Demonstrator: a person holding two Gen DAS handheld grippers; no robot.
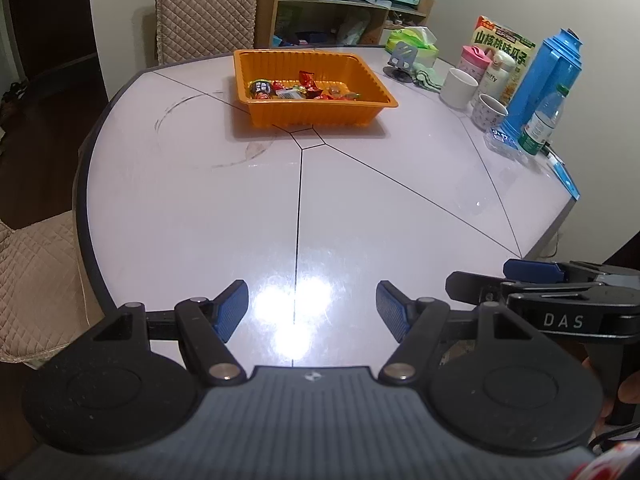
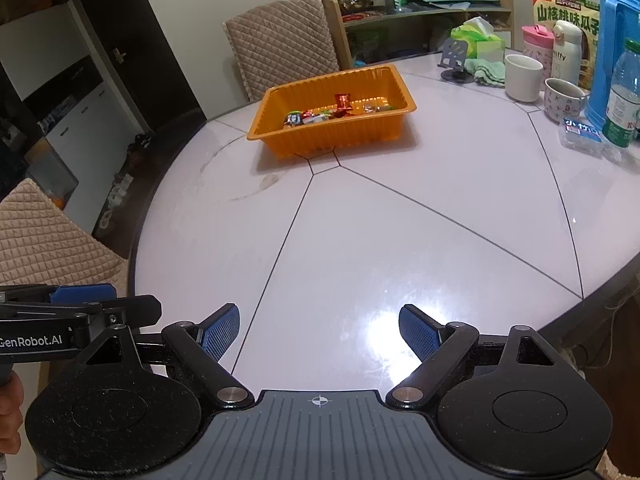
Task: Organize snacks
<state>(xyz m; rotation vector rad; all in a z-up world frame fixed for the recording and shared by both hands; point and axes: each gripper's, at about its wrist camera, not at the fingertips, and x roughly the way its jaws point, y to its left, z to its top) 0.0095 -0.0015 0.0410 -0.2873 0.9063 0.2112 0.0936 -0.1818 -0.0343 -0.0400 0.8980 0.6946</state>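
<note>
An orange plastic tray [image 1: 360, 67] stands on the far middle of the white round table [image 1: 200, 208]. Several wrapped snacks [image 1: 304, 89] lie along its near wall. The tray also shows in the right wrist view [image 2: 396, 80] with the snacks [image 2: 336, 112] inside. My left gripper [image 1: 312, 312] is open and empty above the table's near edge. My right gripper [image 2: 320, 330] is open and empty, beside the left one. The right gripper's side shows at the right of the left wrist view [image 1: 532, 276]. The left gripper's side shows at the left of the right wrist view [image 2: 80, 300].
At the table's right edge stand a blue thermos [image 1: 548, 80], a water bottle [image 1: 542, 120], mugs [image 1: 490, 110], a white cup [image 1: 460, 87], a seed box [image 1: 504, 40], a tissue pack [image 1: 412, 42] and a phone stand [image 1: 402, 60]. Quilted chairs [image 1: 206, 8] stand behind and at the left.
</note>
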